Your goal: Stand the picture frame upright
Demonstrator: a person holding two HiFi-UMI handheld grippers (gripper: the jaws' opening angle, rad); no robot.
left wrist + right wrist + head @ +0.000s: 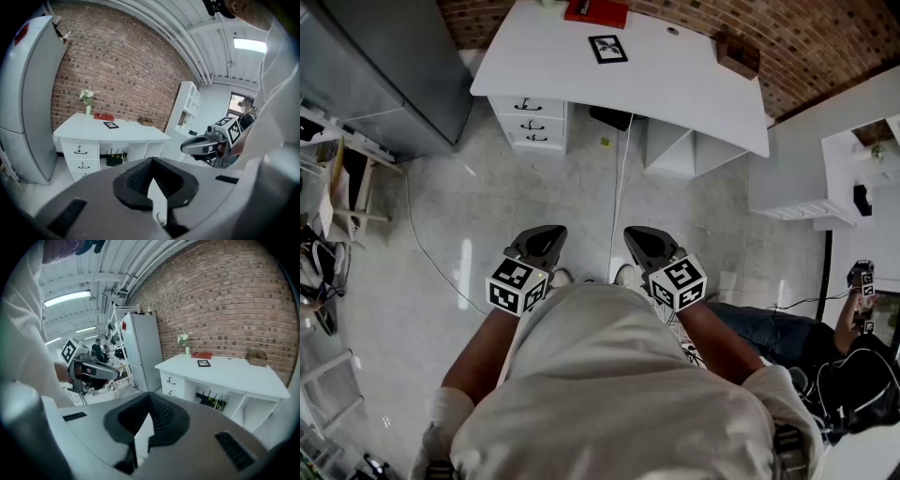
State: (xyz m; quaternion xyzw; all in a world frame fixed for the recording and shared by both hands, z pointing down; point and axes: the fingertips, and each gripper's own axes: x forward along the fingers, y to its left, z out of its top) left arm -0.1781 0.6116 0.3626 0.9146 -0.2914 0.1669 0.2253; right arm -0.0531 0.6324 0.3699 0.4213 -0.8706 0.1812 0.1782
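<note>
The picture frame (607, 48) lies flat on the white surface (694, 89), well apart from the left gripper (538, 247) and right gripper (647, 247), both clenched empty, side by side above the floor (487, 206)

three cameras, one white desk (675, 84) shared by all

the head view looks steeply down from above the person onto the floor (441, 234), with the left claw (539, 246) and right claw (649, 246) close below and the desk far off at the top edge. each gripper view rides just behind its own claw, looking across the room at that distant desk and the brick wall (122, 79), and catches the other claw at its side.
</note>
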